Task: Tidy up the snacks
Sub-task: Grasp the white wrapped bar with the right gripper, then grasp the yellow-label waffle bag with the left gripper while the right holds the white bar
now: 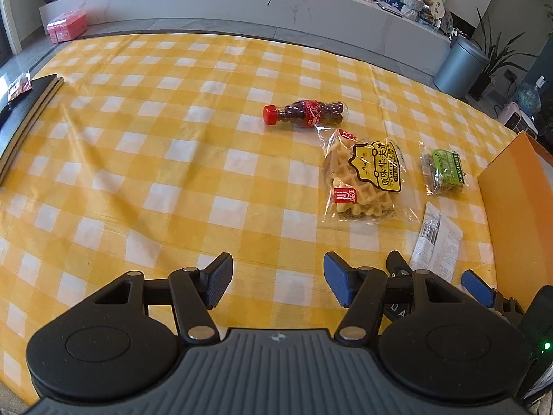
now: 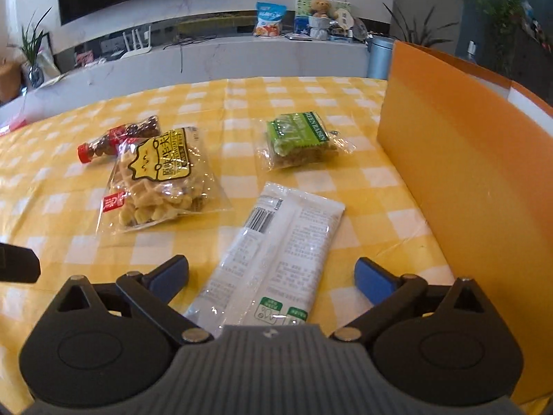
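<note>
two open tools (image 1: 276, 280) (image 2: 271, 276) near four snacks (image 2: 160, 180).

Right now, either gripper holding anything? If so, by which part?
Nothing is held. The left gripper is open over bare tablecloth. The right gripper is open, its fingers either side of the white packet without gripping it.

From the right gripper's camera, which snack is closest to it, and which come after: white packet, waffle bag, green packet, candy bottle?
1. white packet, between the open fingers
2. waffle bag, left
3. green packet, ahead
4. candy bottle, far left
</note>
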Demonstrator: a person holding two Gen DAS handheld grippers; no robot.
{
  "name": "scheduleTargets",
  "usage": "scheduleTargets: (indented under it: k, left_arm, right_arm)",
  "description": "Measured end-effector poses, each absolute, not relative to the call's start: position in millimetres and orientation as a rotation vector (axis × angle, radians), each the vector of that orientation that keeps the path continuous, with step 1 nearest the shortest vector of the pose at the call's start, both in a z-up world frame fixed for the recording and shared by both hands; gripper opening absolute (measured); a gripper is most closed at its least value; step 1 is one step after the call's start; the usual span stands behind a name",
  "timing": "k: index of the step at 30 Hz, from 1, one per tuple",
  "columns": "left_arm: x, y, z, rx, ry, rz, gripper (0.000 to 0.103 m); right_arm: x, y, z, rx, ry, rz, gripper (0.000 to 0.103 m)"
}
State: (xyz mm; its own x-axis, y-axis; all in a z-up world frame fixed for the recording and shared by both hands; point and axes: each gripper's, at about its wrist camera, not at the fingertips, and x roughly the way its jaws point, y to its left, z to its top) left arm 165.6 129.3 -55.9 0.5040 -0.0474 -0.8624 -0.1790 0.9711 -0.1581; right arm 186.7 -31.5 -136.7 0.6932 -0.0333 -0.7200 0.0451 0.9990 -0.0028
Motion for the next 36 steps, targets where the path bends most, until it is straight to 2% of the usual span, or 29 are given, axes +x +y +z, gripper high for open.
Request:
scheduleTargets:
  k: [1,3,4,9,25,36]
  left_arm:
    - [165,129,-55,-0.24,1.04,0.08,0.071]
    - [165,127,-53,-0.235,1.036,0.077,0.071]
    - [165,126,-51,-0.232,1.035,0.075,0.071]
    - [160,116,-43,-0.202,1.01,0.072,0.071]
    - [164,76,-23,-0.075,0.924,0.04,0.073]
    - [208,47,-22,-0.031,0.949,0.019,0.083]
  right_arm:
    - [187,-32,-136,0.014,0.8,-0.039,0.093]
    - [184,-30,-133,0.006,0.782,-0.035,0.072]
    - [183,-29,-132,-0.002,0.774,-0.028,0.067]
    - [179,-26,-130,-0.012,0.775,-0.017,0.058]
    - [177,-40,-128,0.016,0.783,0.0,0.055]
    - [192,-58,-127,0.048,0.785,-0.018,0.055]
